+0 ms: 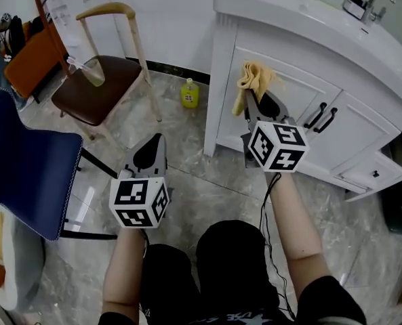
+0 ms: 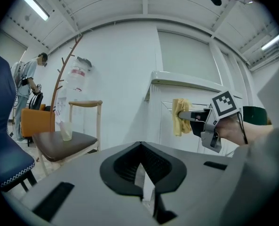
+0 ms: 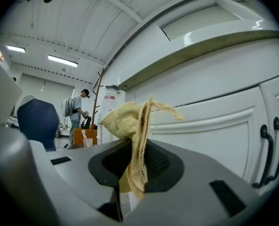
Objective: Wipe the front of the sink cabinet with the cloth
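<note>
Right gripper (image 1: 251, 102) clamps cloth (image 1: 254, 78) by the sink cabinet (image 1: 302, 103) front; left gripper (image 1: 153, 145), closed, over open floor (image 1: 201, 181).

The sink cabinet (image 1: 302, 87) is cut off at the right edge. The cloth's (image 3: 125, 121) lower end disappears between the right gripper's (image 3: 132, 178) jaws.

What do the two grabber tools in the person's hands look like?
Both the left gripper and right gripper are grey plastic with black ridged pads at their pointed tips. Each carries a white cube printed with black square markers. A thin black cable trails from the right one. The person wears short black sleeves.
</note>
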Demonstrator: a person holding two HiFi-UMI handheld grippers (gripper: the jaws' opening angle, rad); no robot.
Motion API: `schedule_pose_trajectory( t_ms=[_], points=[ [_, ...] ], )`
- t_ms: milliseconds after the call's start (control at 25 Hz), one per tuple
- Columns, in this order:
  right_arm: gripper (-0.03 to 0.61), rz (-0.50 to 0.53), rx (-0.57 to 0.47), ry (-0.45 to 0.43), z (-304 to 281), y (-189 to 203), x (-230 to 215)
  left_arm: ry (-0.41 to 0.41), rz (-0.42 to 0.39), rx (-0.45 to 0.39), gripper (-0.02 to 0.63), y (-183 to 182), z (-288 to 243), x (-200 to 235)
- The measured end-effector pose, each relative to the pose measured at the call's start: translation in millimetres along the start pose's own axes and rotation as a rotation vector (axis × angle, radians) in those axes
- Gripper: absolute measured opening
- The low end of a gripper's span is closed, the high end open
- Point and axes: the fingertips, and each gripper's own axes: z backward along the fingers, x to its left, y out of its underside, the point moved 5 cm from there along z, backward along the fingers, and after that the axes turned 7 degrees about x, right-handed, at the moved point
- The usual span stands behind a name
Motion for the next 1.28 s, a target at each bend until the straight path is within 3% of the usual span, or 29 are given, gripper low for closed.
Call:
schedule_pose_trajectory(
  t_ms=[200, 320, 680, 1280],
  points=[
    [0.083, 0.021, 0.025, -0.051, -33, -4, 15, -0.004, -0.015, -0.035, 0.015, -14, 2, 1],
    [0.083, 0.047, 0.028, -0.040, -44, -9, 16, 0.007, -0.008, -0.043, 0.015, -19, 3, -2],
    [0.083, 0.087, 0.031, 0.085, -28, -21, -22, 0.078, -0.052, -0.049, 0.015, -30, -5, -33],
    [0.081, 0.002, 0.061, 0.342, 70, -6, -134, 0.272, -0.130, -0.028, 0.015, -30, -26, -121]
  ],
)
